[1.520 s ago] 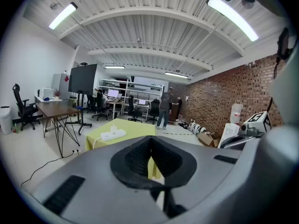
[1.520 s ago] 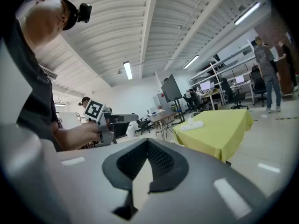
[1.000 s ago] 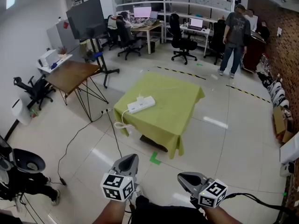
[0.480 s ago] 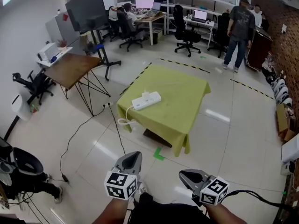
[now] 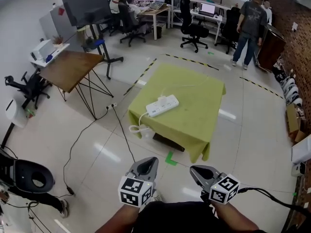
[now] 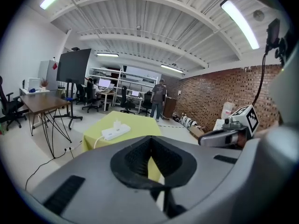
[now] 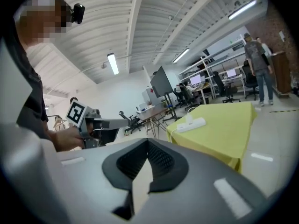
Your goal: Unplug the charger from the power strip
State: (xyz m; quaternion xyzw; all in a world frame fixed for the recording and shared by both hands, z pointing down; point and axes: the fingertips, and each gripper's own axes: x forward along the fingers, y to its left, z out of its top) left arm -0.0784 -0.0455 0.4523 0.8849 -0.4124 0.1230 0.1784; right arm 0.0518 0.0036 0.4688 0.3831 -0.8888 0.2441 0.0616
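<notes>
You've closed in on the counter (image 5: 197, 115) over the last second: it sits lower and more central in the head view, and both grippers have drifted a little right with you.

Start at your fingers. The left gripper (image 5: 146, 164) has its fingers pressed together with nothing between them, and the right gripper (image 5: 199, 171) is the same, closed and empty. Both are held low in front of you, side by side, pointing ahead, well short of the counter's near corner.

The strip (image 5: 162, 106) lies ahead and slightly left of the midline between your grippers, on the part of the counter by its left corner. Its long axis runs across your view, left end a bit nearer you, right end farther. Its cord (image 5: 138, 128) drops off that left end, over the near-left edge, and coils on the floor.

The charger (image 5: 161, 100) stands plugged into the strip's top, about midway along it, upright as far as I can tell.

By my reading your left gripper is slightly the nearer and more in line with the strip; the right has to reach across. So one gripper likely needs to pin the strip while the other pulls the charger straight up, and both must open before either can grip.
</notes>
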